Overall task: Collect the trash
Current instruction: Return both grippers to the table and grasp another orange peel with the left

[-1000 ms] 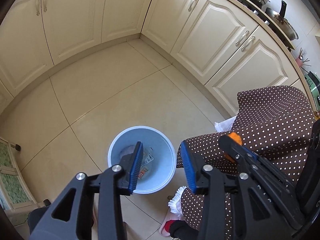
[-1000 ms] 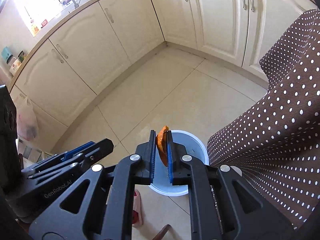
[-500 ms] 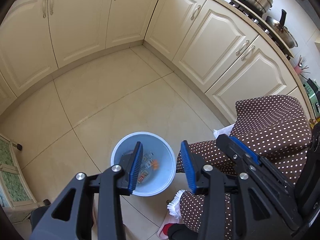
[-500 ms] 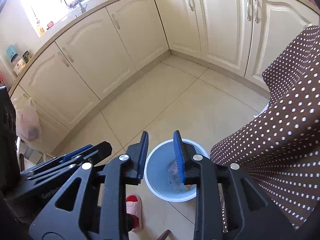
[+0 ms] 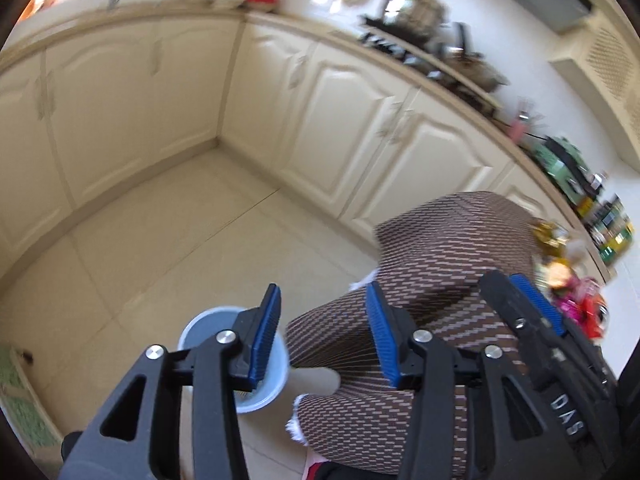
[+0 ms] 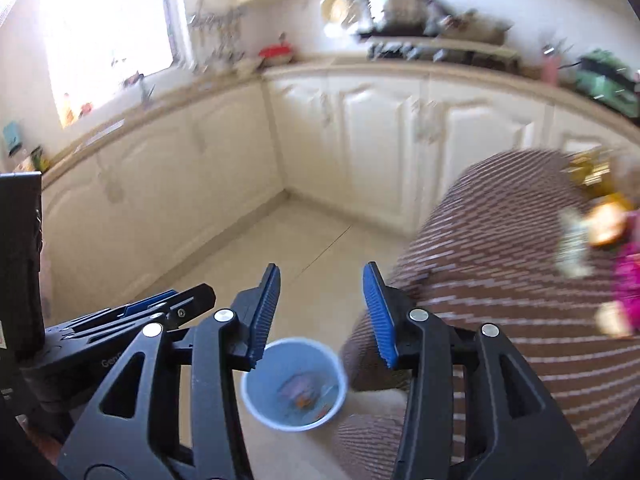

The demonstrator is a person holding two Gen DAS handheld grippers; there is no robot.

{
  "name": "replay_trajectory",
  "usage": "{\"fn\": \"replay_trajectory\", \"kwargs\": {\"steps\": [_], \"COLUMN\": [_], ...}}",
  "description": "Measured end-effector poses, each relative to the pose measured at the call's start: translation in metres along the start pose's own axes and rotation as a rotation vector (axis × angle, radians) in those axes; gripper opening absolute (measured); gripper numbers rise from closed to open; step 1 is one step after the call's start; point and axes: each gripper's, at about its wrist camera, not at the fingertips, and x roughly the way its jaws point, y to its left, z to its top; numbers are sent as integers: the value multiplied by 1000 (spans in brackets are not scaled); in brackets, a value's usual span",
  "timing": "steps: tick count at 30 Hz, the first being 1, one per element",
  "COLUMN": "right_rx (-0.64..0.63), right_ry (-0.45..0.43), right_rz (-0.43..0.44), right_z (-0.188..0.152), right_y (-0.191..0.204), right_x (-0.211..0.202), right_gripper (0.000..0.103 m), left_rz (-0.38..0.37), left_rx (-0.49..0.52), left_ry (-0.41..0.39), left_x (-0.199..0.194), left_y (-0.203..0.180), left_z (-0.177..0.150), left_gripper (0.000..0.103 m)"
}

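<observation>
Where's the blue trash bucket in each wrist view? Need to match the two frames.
Left wrist: blue trash bucket sits low and left of centre on the floor, largely hidden behind the left gripper's left finger.
Right wrist: bucket low centre, seen between the right gripper's fingers, trash visible inside.
Shared landmark: the brown dotted cloth, right of the bucket in both.

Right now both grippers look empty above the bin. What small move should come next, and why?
Probably swing the right gripper toward the coloured litter on the dotted cloth. Its jaws have just been opening and nothing is between them, the left gripper is open and empty too, and scraps already lie in the blue bin.
</observation>
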Motion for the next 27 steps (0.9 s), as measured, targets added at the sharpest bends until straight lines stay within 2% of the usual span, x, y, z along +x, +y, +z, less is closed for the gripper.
{"fn": "replay_trajectory", "kwargs": {"steps": [6, 10, 13, 16, 19, 25, 27], "right_rx": [66, 168, 243, 318, 354, 418, 450], "right_ry": [-114, -141, -142, -132, -121, -83, -74], "right_rz": [-191, -313, -378, -387, -375, -292, -237], "right_z": [6, -2, -14, -26, -28, -32, -34], "right_y": [-80, -146, -184, -219, -235, -256, -262], "right_x": [-78, -119, -139, -149, -148, -139, -137], "right_gripper": [51, 53, 57, 61, 64, 70, 71], "left_rz": [-136, -200, -260, -279, -269, -221, -205], "left_rx": [147, 253, 325, 407, 464, 524, 540], "left_ry": [7, 39, 93, 132, 157, 202, 198], "left_x": [-7, 2, 15, 31, 45, 70, 74], "left_y": [-95, -155, -196, -237, -260, -285, -290], "left_z": [-7, -22, -40, -55, -66, -76, -78], "left_gripper": [52, 53, 53, 53, 53, 53, 52]}}
